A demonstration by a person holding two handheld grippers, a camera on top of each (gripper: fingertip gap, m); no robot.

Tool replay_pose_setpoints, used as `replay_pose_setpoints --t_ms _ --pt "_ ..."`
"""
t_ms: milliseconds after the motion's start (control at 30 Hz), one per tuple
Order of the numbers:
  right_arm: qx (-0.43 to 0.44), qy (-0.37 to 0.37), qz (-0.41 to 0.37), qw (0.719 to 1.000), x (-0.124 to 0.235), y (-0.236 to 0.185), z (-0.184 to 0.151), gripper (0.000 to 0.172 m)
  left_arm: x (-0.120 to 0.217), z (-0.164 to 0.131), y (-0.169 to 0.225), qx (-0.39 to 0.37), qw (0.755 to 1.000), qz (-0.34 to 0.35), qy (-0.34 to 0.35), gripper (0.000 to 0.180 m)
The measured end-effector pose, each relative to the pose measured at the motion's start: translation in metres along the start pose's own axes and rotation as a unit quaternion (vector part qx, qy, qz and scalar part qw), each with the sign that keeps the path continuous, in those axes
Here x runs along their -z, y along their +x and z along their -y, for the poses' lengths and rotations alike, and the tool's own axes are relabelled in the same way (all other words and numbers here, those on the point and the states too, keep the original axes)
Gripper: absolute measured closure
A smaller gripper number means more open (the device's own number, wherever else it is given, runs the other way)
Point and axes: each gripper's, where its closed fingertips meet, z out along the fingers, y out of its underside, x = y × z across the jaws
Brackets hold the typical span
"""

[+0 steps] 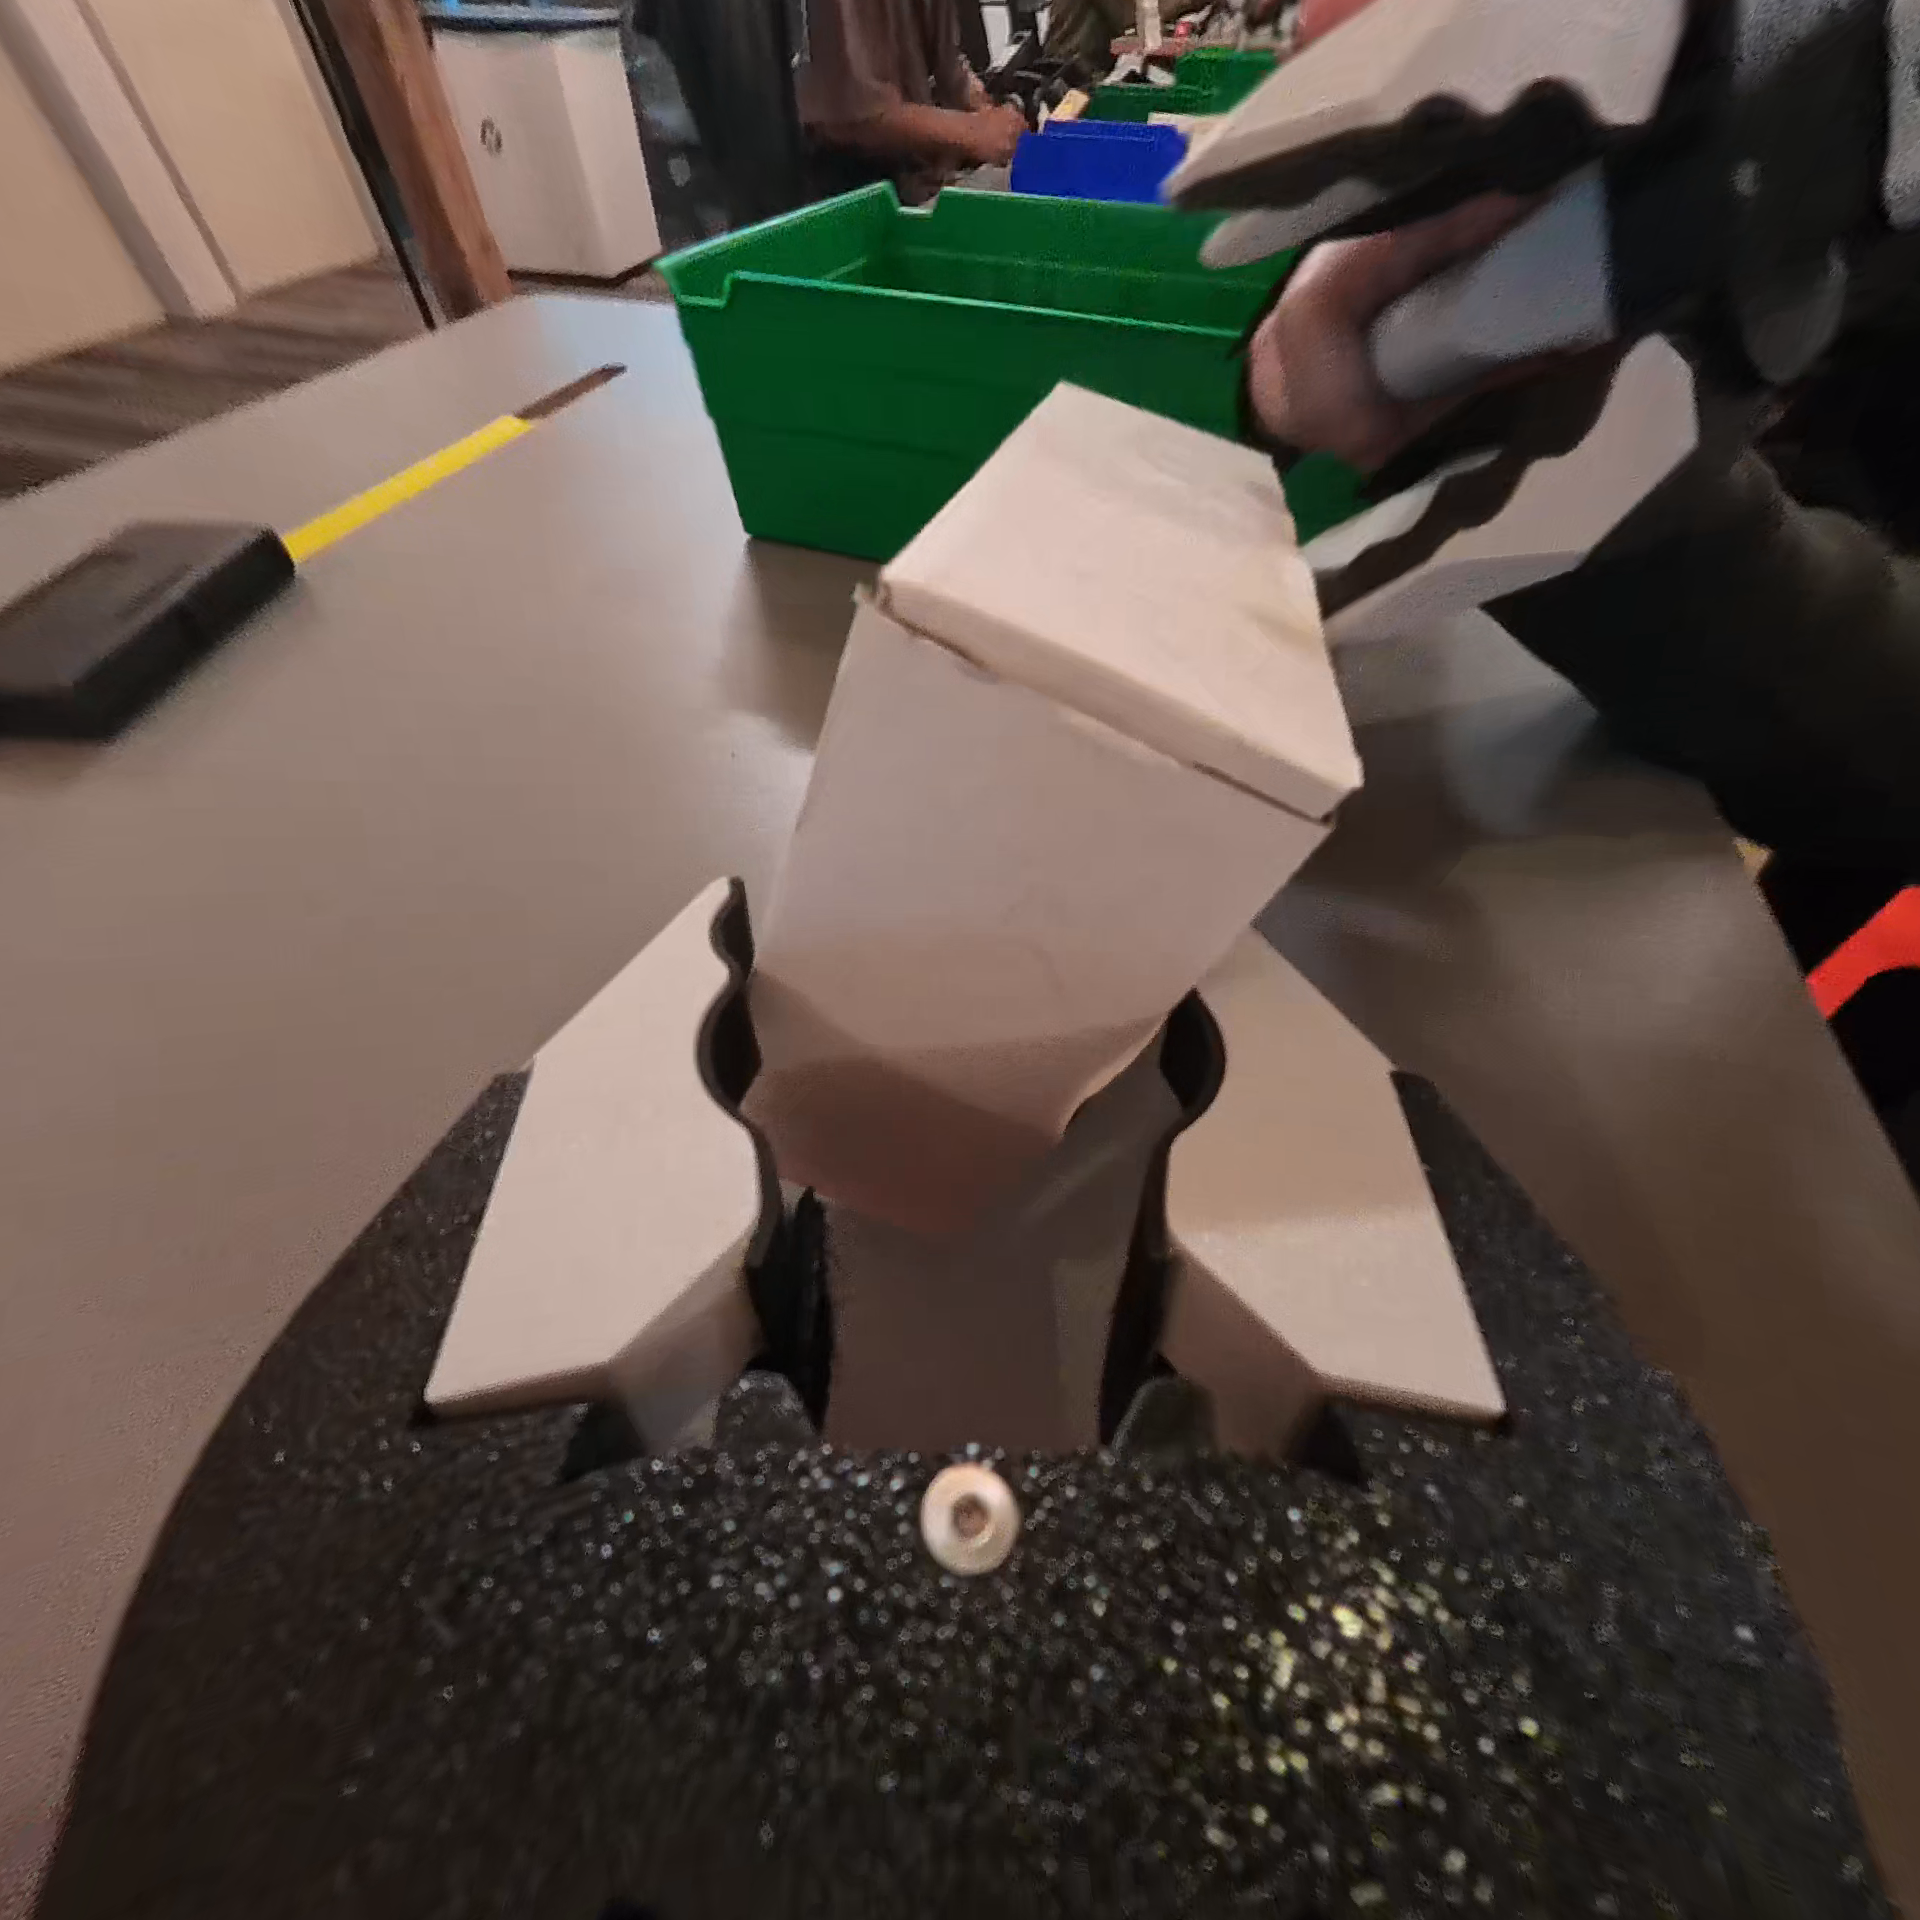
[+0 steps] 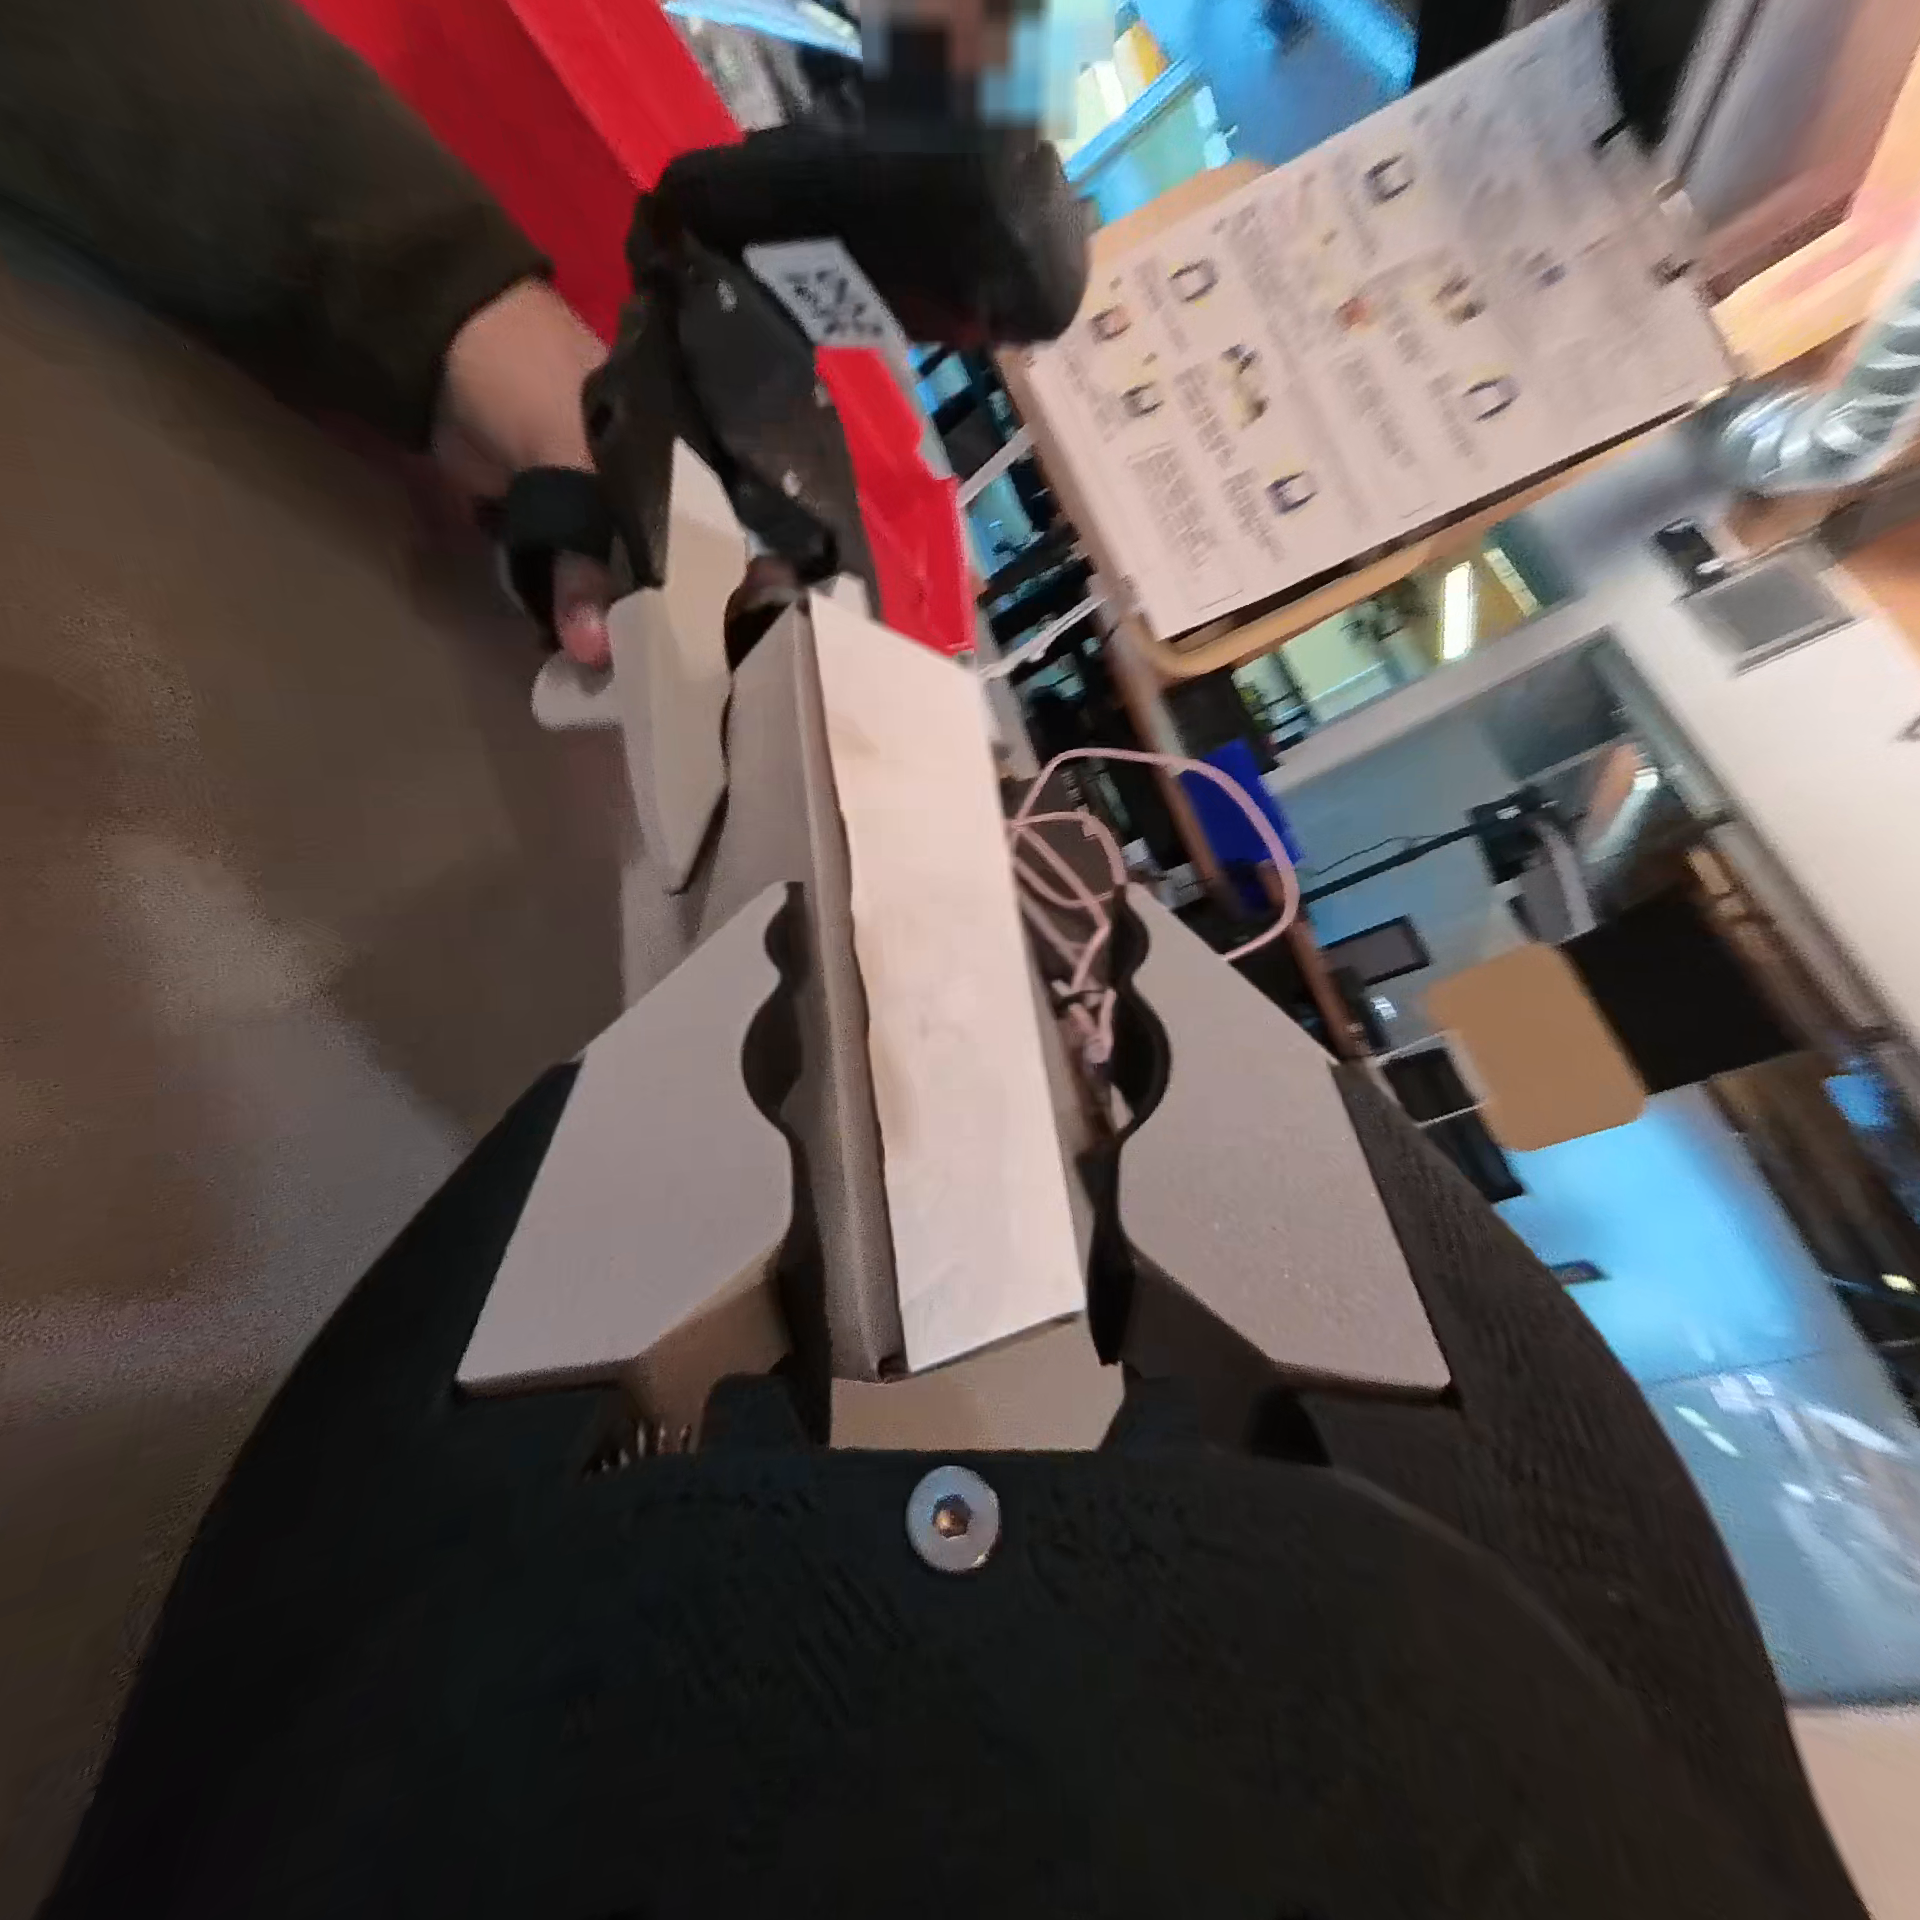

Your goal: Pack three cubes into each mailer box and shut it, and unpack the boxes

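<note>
You are holding the shut box [image 1: 1049, 831] off the table [image 1: 416, 831], both grippers, left [image 1: 966, 1039] and right [image 2: 956, 1039], pinching it. Next, judging by this, you are setting it down or opening it.

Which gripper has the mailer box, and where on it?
Both. The left gripper clamps the closed white mailer box at its lower end; the right gripper grips the opposite end across its narrow sides.

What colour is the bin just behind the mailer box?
Green bin, behind the box; clearest in the left wrist view.
</note>
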Motion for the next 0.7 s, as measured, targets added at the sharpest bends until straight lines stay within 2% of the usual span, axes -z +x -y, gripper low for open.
replay_pose_setpoints --t_ms 67,200,467,567,633,700 --pt "0.015 0.003 -0.026 1.000 0.003 0.008 0.002 0.123 -0.001 -0.001 -0.002 0.028 1.000 0.000 -0.003 0.103" --pt "0.031 -0.032 -0.037 0.998 0.000 0.010 -0.010 0.129 -0.003 -0.006 -0.004 0.047 0.999 0.002 -0.015 0.104" --pt "0.096 -0.065 -0.023 0.993 0.000 0.002 -0.018 0.144 -0.012 -0.023 -0.001 -0.013 0.997 0.025 -0.074 0.110" --pt "0.145 -0.081 -0.020 0.986 -0.002 -0.002 -0.019 0.155 -0.013 -0.022 0.000 -0.021 0.996 0.027 -0.078 0.110" --pt "0.174 -0.097 -0.021 0.980 -0.004 -0.005 -0.020 0.170 -0.012 -0.020 -0.002 -0.030 0.996 0.037 -0.074 0.111" --pt "0.189 -0.106 -0.045 0.975 -0.006 0.000 -0.017 0.171 -0.011 -0.018 -0.005 -0.048 0.995 0.051 -0.070 0.112"
